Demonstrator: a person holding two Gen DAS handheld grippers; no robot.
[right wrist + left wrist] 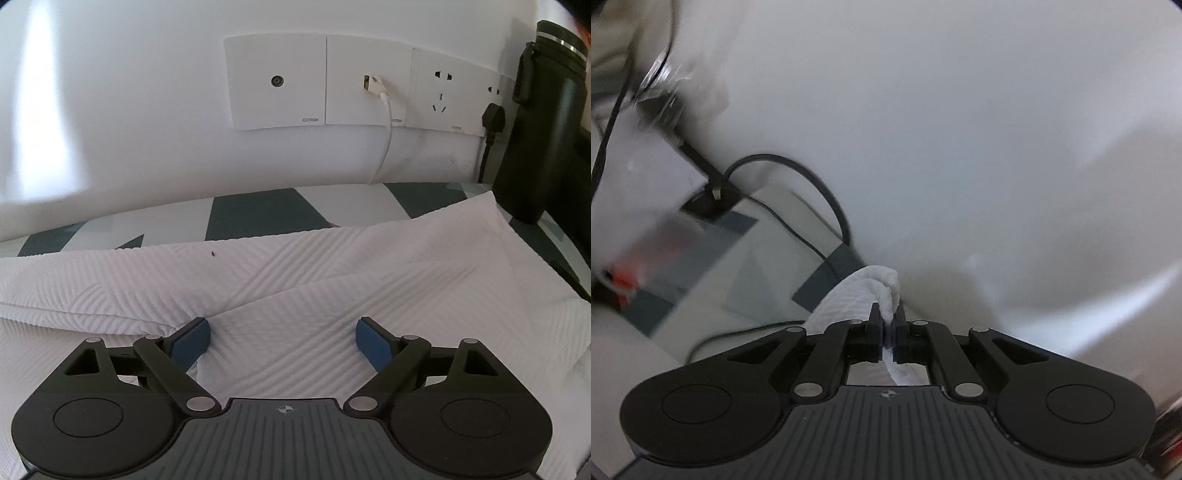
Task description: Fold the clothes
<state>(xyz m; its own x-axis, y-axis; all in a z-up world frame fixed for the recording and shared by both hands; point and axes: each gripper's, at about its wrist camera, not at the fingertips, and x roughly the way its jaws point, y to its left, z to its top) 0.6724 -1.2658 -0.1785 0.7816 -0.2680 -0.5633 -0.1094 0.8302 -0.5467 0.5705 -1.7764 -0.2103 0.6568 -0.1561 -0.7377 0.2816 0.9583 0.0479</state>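
1. Left tongs [887, 325]: black linkage, pads pressed together, pinching a bunched corner of the white ribbed-weave cloth [866, 295]. Corner lifted clear of the surface; a short tail hangs below the pads.
2. Right tongs [283, 341]: blue-padded fingers spread wide, gripping nothing, poised low over the same white cloth [295, 280].
3. Cloth location: spread across the desk with the teal-and-white geometric cover [266, 212], one layer already lapped diagonally over another.
4. Risk, slip: the left hold is a narrow bunch; a quick pull could drag it out of the pads.
5. Risk, skew: with only one corner held, the carried edge may twist and land crooked.
6. Risk, snag: black cable [812, 184] loops near the lifted corner; cloth could catch it.
7. Risk, knock: tall black flask [535, 129] stands at the cloth's far right corner; a tug could topple it.
8. Edges: white wall with socket plates [325, 81] closes the far side.
9. Open room: mostly toward the near side and left.
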